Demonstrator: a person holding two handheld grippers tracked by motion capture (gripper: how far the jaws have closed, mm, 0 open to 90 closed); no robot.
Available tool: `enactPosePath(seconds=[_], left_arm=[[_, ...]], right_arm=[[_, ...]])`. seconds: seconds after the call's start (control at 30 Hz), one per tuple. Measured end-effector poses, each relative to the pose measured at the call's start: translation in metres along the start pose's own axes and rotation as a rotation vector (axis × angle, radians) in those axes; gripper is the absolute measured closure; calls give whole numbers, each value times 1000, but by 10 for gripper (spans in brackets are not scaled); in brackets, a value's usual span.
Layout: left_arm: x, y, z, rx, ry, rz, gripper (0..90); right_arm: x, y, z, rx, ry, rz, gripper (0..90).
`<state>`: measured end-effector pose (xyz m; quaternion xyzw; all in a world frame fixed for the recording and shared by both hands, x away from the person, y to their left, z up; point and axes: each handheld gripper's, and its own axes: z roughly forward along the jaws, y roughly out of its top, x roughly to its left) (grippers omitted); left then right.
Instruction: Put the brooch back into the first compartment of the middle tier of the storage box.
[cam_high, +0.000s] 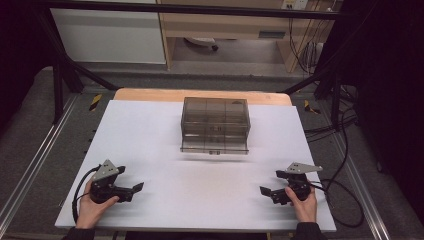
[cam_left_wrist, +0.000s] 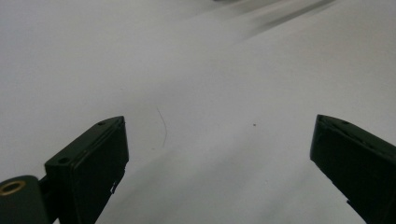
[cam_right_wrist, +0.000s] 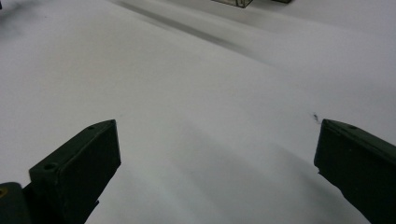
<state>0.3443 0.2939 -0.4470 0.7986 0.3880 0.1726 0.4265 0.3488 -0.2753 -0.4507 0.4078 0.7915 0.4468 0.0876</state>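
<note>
Smoky clear drawer box (cam_high: 215, 125) sits forward, midway between both; left hand-held gripper (cam_high: 136, 188) and right hand-held gripper (cam_high: 267, 191) released (nothing held), box's long axis crosswise on surface (cam_high: 150, 145).

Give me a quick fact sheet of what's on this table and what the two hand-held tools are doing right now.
Surface: white table top
Main item: smoky see-through drawer box, toward the far middle of the table, drawers look closed
Left gripper: held in the person's left hand, near the front left edge, jaws wide apart, holding nothing
Right gripper: held in the right hand, near the front right edge, jaws wide apart, holding nothing
Contact with box: none, both grippers well short of it
Pointing: both grippers aim inward, toward each other
</note>
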Motion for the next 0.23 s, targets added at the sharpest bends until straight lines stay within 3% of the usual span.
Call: enactPosePath(seconds=[0.23], left_arm=[[0,-1,1,6,-4,2,43]], right_arm=[[-1,-2,-3,-1,-3,-4,5]])
